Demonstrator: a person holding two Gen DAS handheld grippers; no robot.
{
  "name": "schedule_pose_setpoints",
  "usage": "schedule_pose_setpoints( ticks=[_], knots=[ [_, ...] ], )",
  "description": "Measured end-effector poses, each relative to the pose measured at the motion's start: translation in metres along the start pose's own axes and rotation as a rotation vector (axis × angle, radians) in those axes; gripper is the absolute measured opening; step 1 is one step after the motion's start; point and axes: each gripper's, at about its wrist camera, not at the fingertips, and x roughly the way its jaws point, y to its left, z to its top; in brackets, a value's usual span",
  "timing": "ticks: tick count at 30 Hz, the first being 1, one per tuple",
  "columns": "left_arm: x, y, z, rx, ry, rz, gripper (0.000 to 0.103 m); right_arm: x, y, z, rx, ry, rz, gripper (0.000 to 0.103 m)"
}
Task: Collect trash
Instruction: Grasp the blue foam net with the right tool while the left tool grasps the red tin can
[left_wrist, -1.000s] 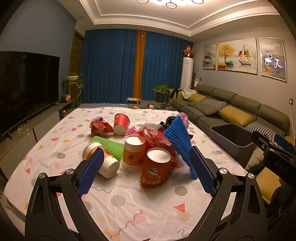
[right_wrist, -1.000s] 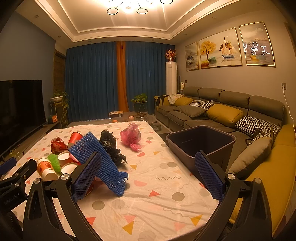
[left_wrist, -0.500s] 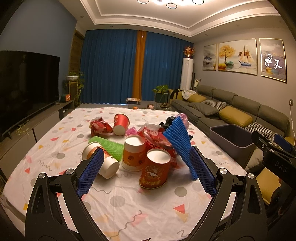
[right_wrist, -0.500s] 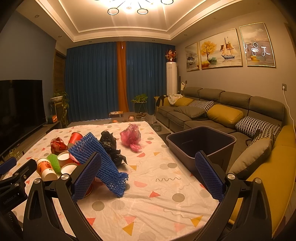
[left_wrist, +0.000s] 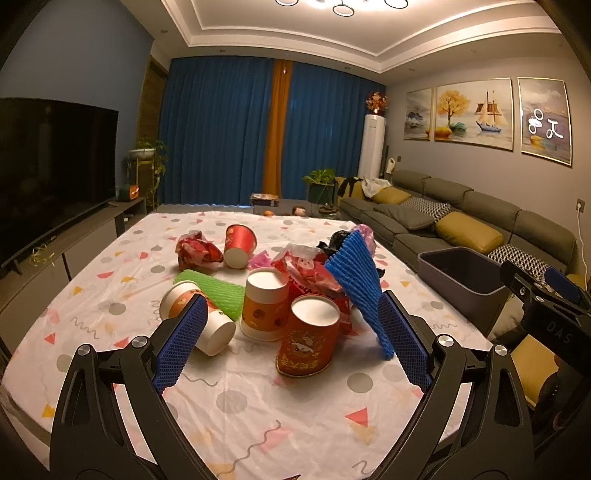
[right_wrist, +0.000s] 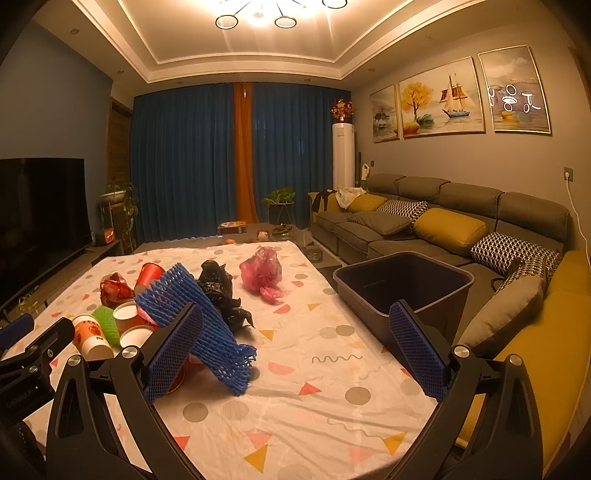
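Still, nothing has shifted: both the left claw (left_wrist: 291, 345) and right claw (right_wrist: 295, 352) hover apart and empty, red paper cup (left_wrist: 309, 336) just ahead of the left, grey bin (right_wrist: 404, 286) ahead-right, so collecting hasn't begun

Only readable bit is "DAS" on the right gripper (left_wrist: 554, 295) body, over at the right edge of the left wrist view. Cup (left_wrist: 308, 338) print and the right-hand painting's (right_wrist: 515, 98) white squiggles are illegible.
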Motion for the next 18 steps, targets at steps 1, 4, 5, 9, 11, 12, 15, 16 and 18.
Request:
schedule_pose_setpoints(
  ticks=[1, 4, 5, 9, 11, 12, 15, 16, 18],
  knots=[
    [0.001, 0.000, 0.000, 0.000, 0.001, -0.001, 0.091, 0.001, 0.000, 0.000, 0.000, 0.000, 0.002, 0.098],
    [0.005, 0.001, -0.002, -0.005, 0.003, -0.002, 0.091, 0.003, 0.001, -0.001, -0.002, 0.003, 0.011, 0.098],
    [0.006, 0.001, -0.003, -0.008, 0.001, -0.002, 0.091, 0.004, 0.001, -0.002, -0.003, 0.005, 0.017, 0.098],
    [0.010, 0.011, -0.007, -0.021, 0.001, 0.009, 0.091, 0.010, 0.008, -0.005, -0.017, 0.010, 0.044, 0.098],
    [0.012, 0.017, -0.010, -0.034, 0.001, 0.016, 0.091, 0.014, 0.014, -0.008, -0.027, 0.015, 0.067, 0.098],
    [0.013, 0.023, -0.011, -0.042, 0.002, 0.019, 0.091, 0.017, 0.017, -0.009, -0.029, 0.019, 0.081, 0.098],
    [0.015, 0.035, -0.016, -0.060, 0.005, 0.033, 0.090, 0.027, 0.031, -0.013, -0.040, 0.030, 0.135, 0.098],
    [0.016, 0.039, -0.017, -0.068, 0.004, 0.037, 0.089, 0.032, 0.039, -0.016, -0.050, 0.038, 0.159, 0.098],
    [0.019, 0.047, -0.019, -0.081, 0.003, 0.048, 0.088, 0.041, 0.052, -0.019, -0.065, 0.049, 0.195, 0.094]
  ],
)
